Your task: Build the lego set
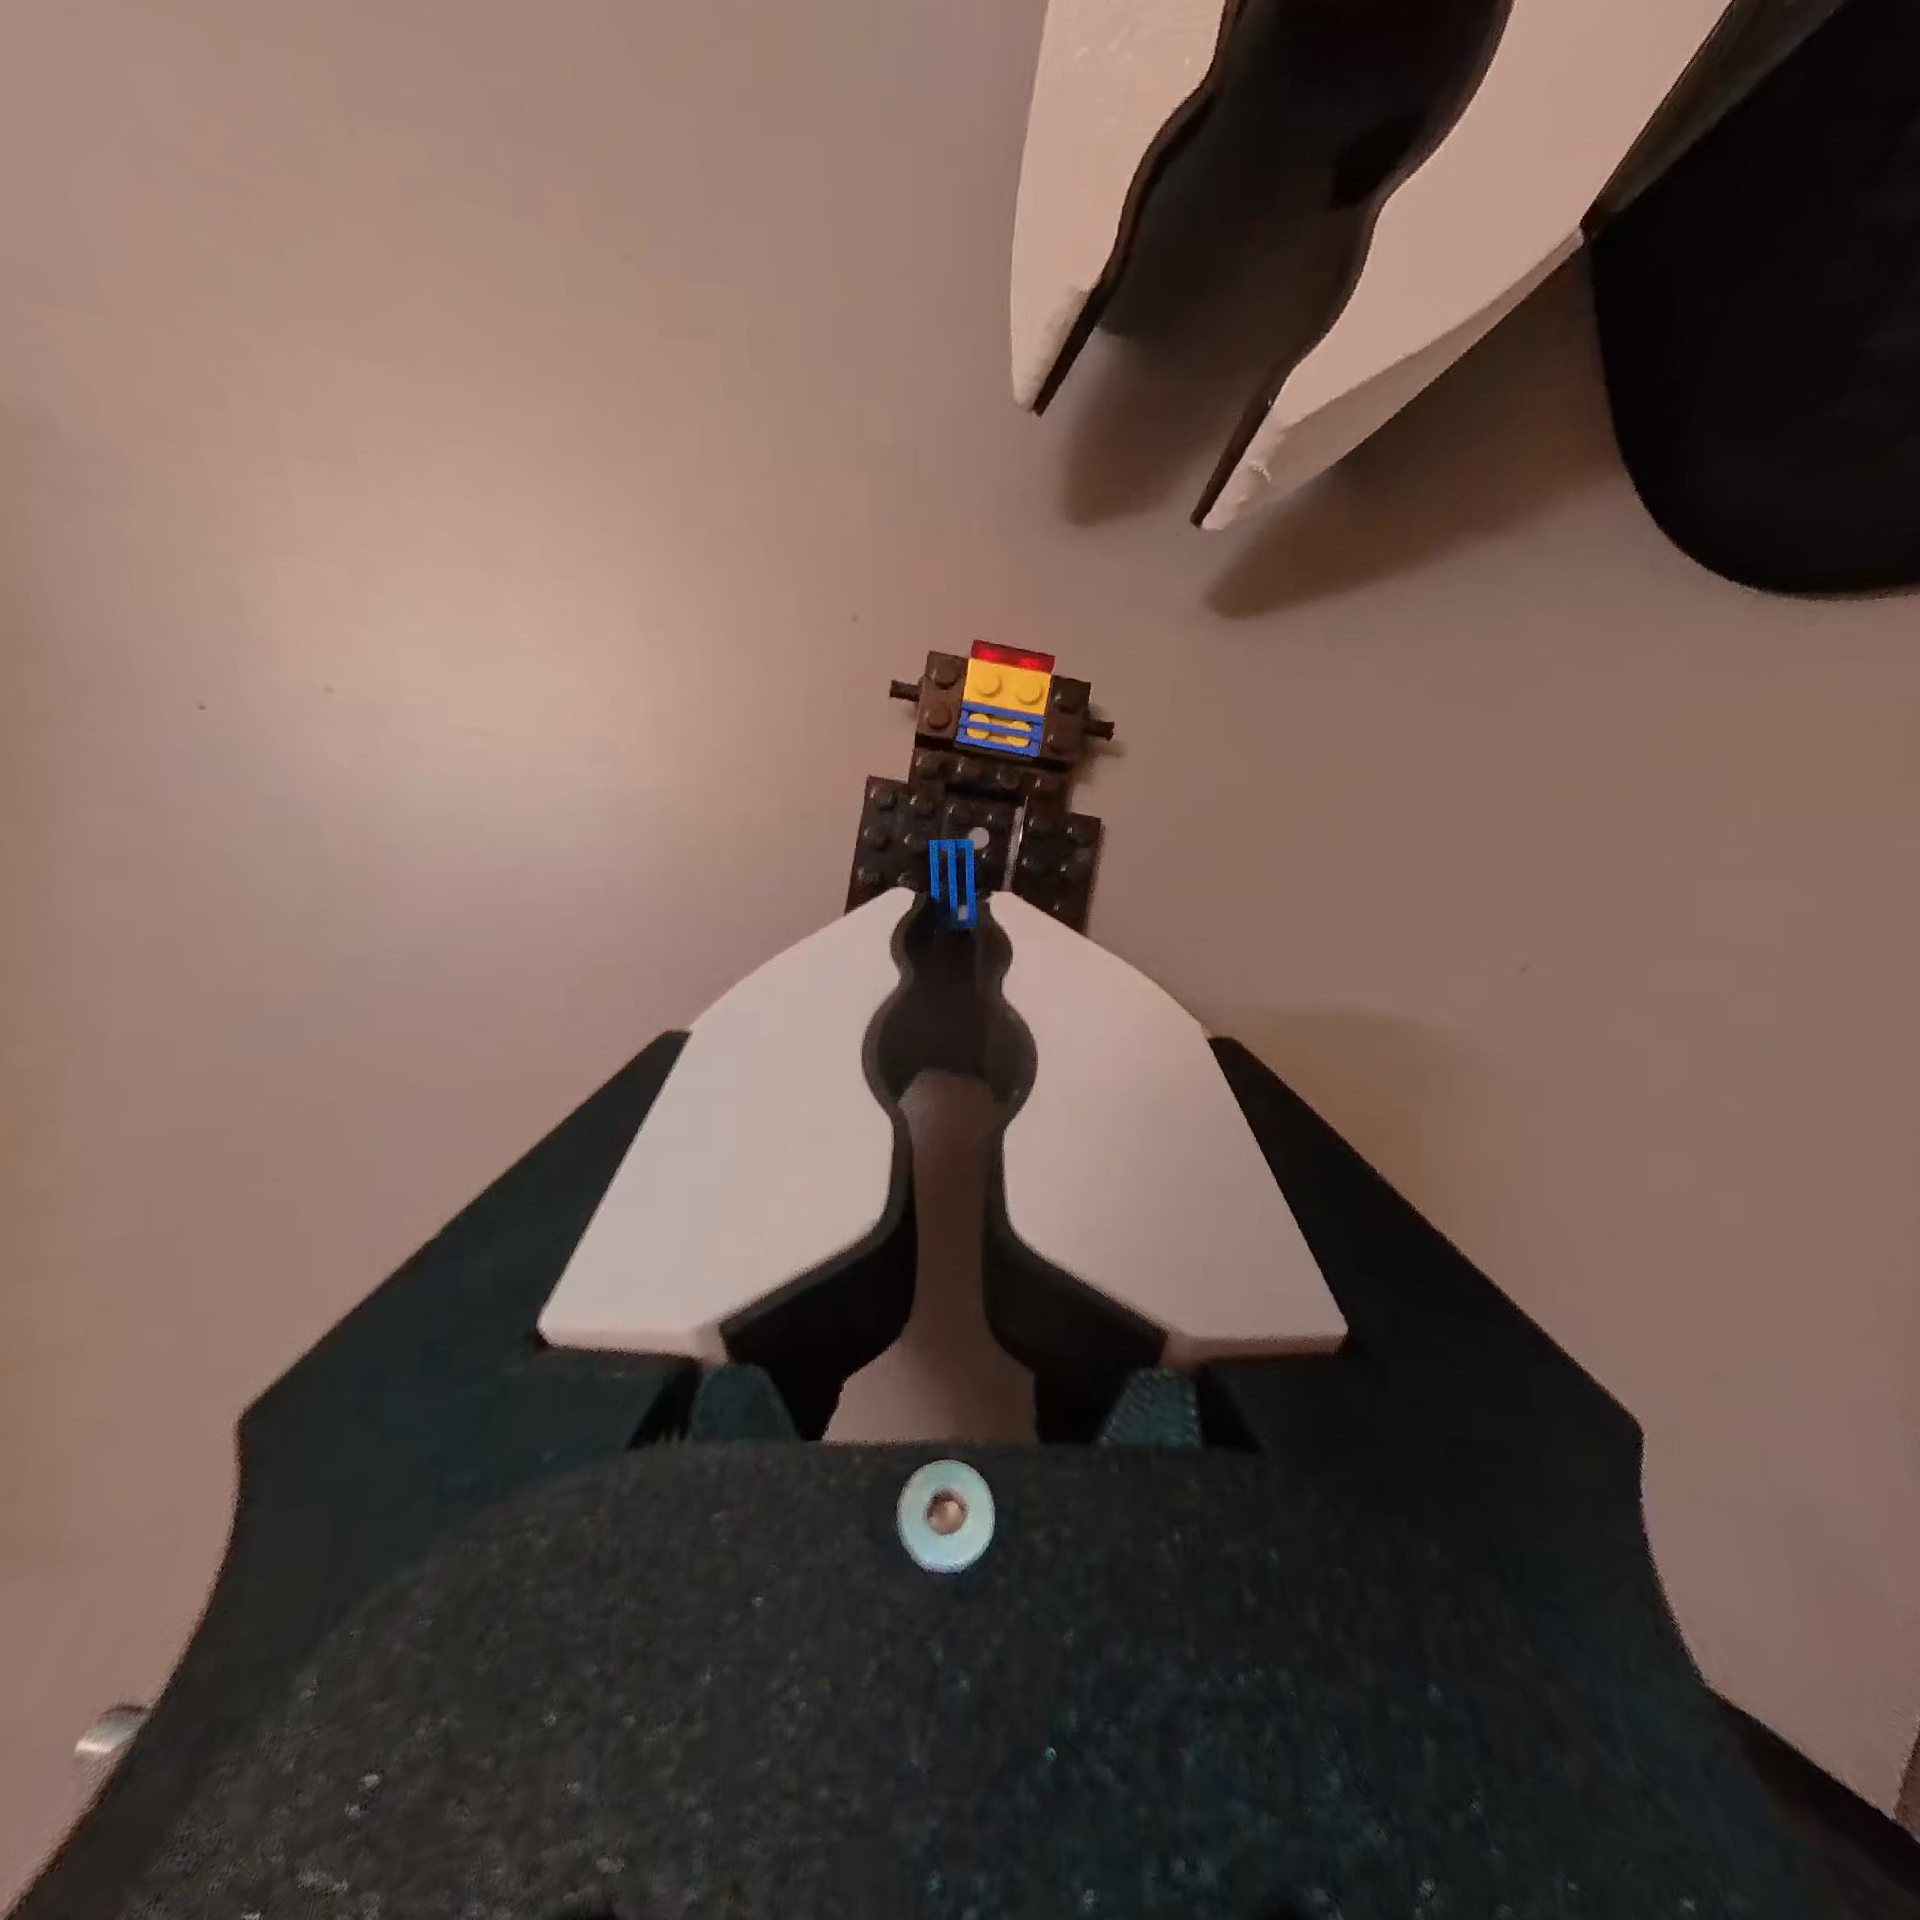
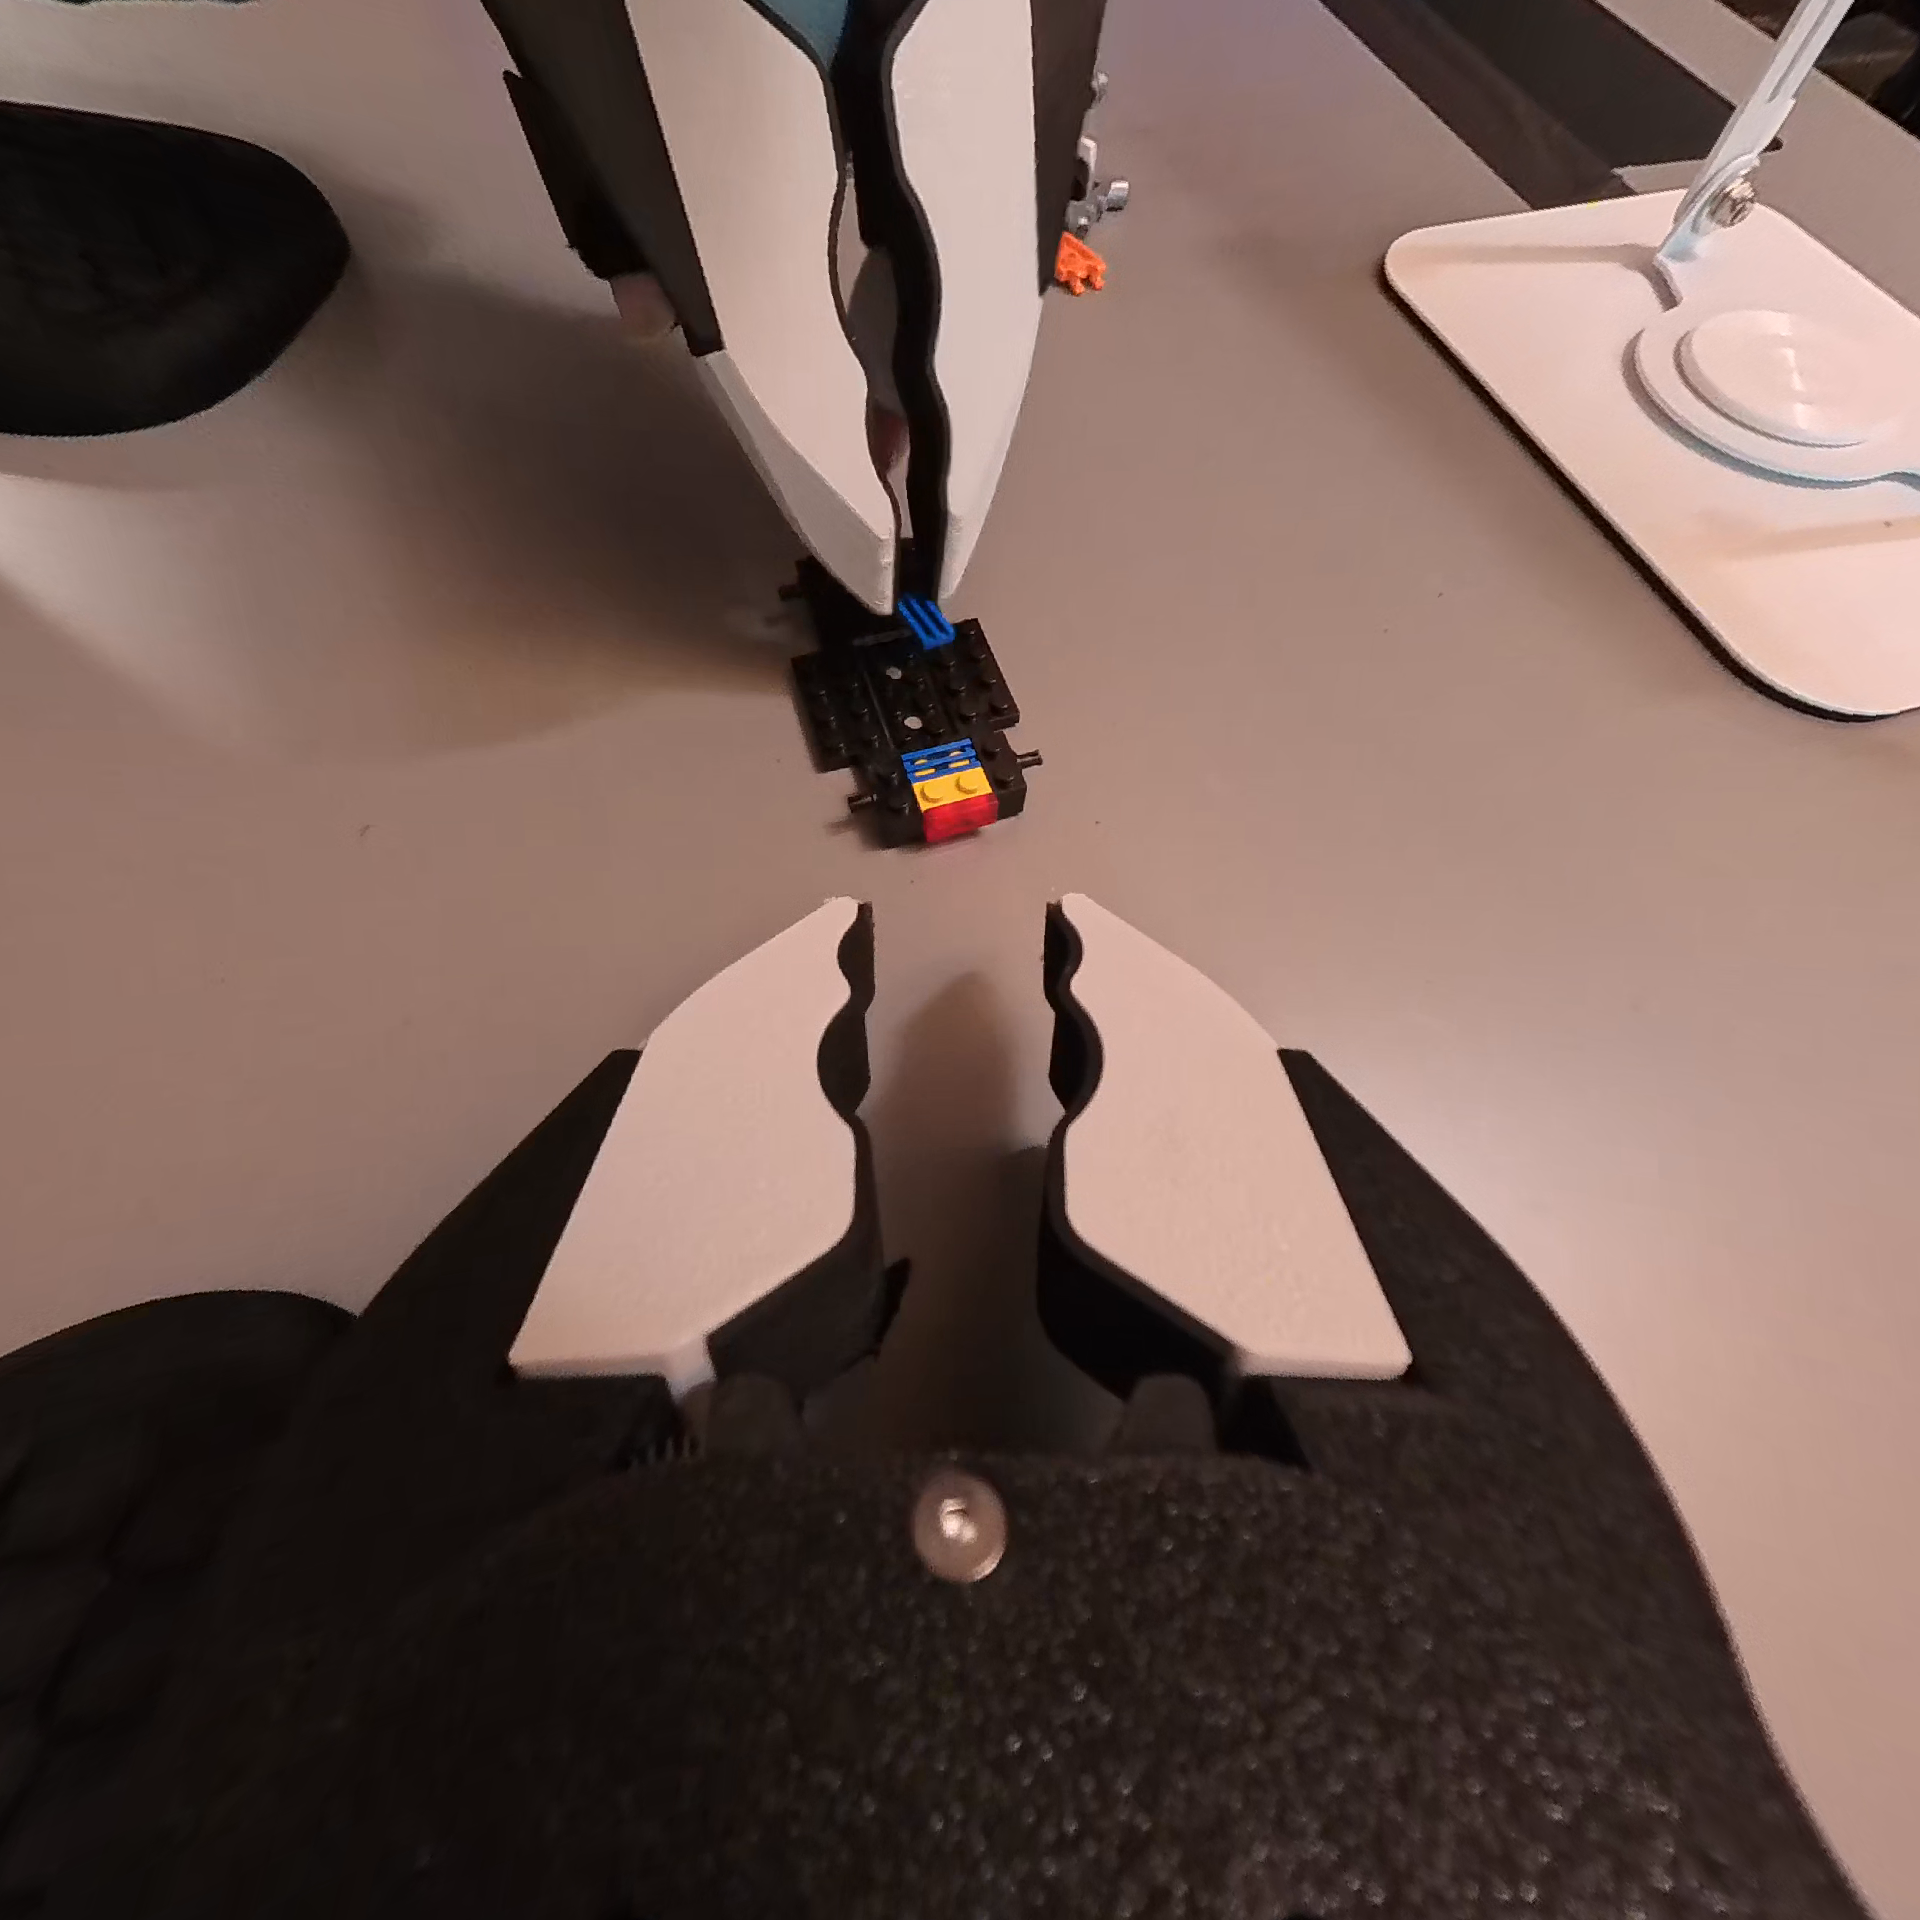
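Observation:
A small black lego car chassis (image 1: 982,800) lies on the table, with a yellow brick (image 1: 1005,681), a red piece (image 1: 1010,655) and a blue grille tile (image 1: 1002,732) at its far end. My left gripper (image 1: 951,902) is shut on a second blue grille tile (image 1: 952,871) and holds it just over the near end of the chassis. In the right wrist view the chassis (image 2: 909,717) lies ahead, with the left gripper (image 2: 920,592) and its blue tile (image 2: 925,620) at the far end. My right gripper (image 2: 956,914) is open and empty, a little short of the red end.
A white lamp base (image 2: 1683,436) stands at the right on the grey table (image 2: 1351,831). An orange piece (image 2: 1081,262) and a grey piece (image 2: 1101,187) lie behind the left gripper. A dark rounded object (image 2: 145,281) sits at the far left. My hands' fingertips stand some 8 centimeters from each other. The yellow brick (image 1: 1005,681) lies around 4 centimeters away from my right fingertips. Look for it in the right wrist view (image 2: 953,799) too.

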`<action>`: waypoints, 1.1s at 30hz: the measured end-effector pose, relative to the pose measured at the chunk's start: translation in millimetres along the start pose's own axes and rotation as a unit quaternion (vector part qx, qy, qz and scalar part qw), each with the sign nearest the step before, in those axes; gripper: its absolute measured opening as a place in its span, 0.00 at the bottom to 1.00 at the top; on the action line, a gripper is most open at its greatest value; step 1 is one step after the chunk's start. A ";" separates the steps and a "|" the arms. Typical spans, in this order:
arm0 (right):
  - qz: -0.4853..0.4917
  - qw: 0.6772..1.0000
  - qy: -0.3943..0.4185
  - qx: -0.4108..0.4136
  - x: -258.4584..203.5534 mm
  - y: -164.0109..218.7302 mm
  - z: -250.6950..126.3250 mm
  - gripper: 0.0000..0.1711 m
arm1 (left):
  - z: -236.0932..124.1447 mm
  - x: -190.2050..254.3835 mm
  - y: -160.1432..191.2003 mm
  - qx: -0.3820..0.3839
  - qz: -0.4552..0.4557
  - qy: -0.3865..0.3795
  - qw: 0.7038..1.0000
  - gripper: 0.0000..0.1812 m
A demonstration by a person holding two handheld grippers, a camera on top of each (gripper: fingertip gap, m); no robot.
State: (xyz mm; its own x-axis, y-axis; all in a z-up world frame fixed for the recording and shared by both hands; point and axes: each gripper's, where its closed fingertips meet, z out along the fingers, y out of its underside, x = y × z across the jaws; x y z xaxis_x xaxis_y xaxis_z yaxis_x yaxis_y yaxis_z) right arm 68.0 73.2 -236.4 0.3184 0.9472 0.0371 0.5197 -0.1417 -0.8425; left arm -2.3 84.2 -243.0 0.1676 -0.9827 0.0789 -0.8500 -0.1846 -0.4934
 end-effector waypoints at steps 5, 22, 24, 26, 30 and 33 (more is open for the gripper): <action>0.001 1.000 0.001 0.000 -0.3 -0.2 0.0 0.18 | 1.8 5.1 2.3 -0.007 -0.005 0.002 1.000 0.04; -0.002 1.000 -0.007 -0.001 -8.5 -1.7 3.8 0.17 | 17.5 7.0 -5.1 -0.029 -0.090 0.002 0.996 0.04; -0.003 1.000 -0.007 0.000 -9.6 -2.5 3.5 0.17 | 18.6 7.9 -4.5 -0.028 -0.093 0.004 0.995 0.04; -0.004 1.000 -0.008 0.001 -10.2 -3.3 3.3 0.17 | 19.2 9.1 -4.2 -0.025 -0.098 0.008 0.995 0.05; 0.000 1.000 -0.009 0.004 -10.3 -3.7 4.2 0.17 | 14.4 14.3 -6.5 -0.005 -0.108 0.023 0.994 0.09; 0.005 1.000 -0.005 0.015 -9.2 -9.6 4.2 0.17 | 1.2 18.4 -10.2 0.026 -0.111 0.039 0.993 0.10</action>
State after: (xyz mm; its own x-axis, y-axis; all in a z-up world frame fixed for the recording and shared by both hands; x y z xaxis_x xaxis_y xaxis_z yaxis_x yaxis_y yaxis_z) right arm 56.7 67.0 -230.9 0.3160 0.9485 0.0239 0.4920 -0.1423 -0.8589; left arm 10.0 68.0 -237.6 0.3070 -0.9165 0.2564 -0.7693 -0.3976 -0.5001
